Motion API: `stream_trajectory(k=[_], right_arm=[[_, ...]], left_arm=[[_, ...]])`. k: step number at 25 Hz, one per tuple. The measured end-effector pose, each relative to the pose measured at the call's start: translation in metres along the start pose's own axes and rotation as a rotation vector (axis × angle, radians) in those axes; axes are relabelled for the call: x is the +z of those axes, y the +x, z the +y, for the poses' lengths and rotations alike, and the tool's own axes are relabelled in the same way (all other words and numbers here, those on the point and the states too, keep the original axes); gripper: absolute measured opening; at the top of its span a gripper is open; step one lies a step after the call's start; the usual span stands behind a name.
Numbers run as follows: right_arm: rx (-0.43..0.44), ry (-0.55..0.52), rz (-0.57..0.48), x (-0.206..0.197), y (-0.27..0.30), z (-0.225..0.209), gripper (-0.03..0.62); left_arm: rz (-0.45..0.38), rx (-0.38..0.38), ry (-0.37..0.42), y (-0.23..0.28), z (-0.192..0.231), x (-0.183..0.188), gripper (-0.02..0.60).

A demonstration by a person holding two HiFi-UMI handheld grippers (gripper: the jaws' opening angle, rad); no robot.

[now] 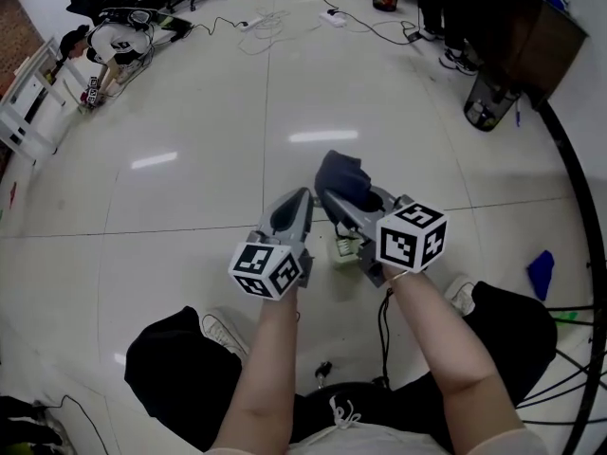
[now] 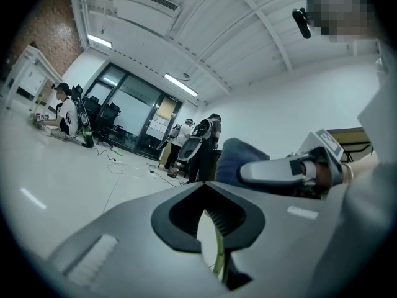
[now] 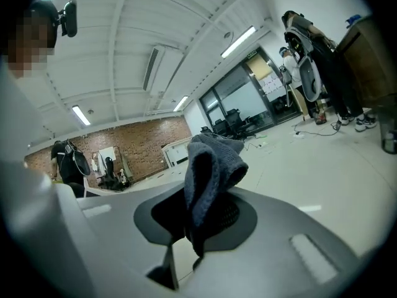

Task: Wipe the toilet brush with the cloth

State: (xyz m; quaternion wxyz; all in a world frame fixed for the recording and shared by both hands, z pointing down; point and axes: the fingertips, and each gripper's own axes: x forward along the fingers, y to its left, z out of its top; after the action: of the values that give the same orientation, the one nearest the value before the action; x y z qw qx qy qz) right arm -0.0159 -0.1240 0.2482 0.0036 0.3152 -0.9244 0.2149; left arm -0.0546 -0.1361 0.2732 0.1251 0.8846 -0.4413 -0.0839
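Jaws of right gripper (image 1: 332,197): clamped on a dark blue knitted cloth (image 1: 343,176), the folded bunch standing up out of the hollow between the pads and drooping forward over the tips. Jaws of left gripper (image 1: 302,200): drawn close together, only a thin slit between, nothing gripped; pale floor and a yellow-green edge seen through the slit in the left gripper view. Both grippers held side by side in the air above a glossy white tiled floor (image 1: 190,112), tips near each other, left tip near the cloth. Left marker cube (image 1: 268,269) and right marker cube (image 1: 411,238) at the rear of each gripper, bare forearms behind. Small white and green item (image 1: 346,248) below and between the two gripper bodies; too small to identify. White sneakers (image 1: 225,330) and black trousers at lower edge. Black bin (image 1: 488,100) at upper right, loose cables (image 1: 275,22) at far end, blue item (image 1: 541,273) on floor at right. Seated person (image 2: 62,113) on the floor in left gripper view; brick wall (image 3: 136,141) in right gripper view.
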Motion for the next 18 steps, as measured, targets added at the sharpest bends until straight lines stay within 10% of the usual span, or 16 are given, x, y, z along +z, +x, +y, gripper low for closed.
stream_trajectory(k=[7, 18], right_arm=[[0.003, 0.275, -0.11, -0.017, -0.004, -0.033, 0.064], [-0.143, 0.403, -0.091, -0.07, -0.018, -0.089, 0.064]], left_arm=[[-0.023, -0.027, -0.037, 0.002, -0.001, 0.0, 0.006], [-0.051, -0.006, -0.038, -0.006, 0.006, 0.004, 0.006]])
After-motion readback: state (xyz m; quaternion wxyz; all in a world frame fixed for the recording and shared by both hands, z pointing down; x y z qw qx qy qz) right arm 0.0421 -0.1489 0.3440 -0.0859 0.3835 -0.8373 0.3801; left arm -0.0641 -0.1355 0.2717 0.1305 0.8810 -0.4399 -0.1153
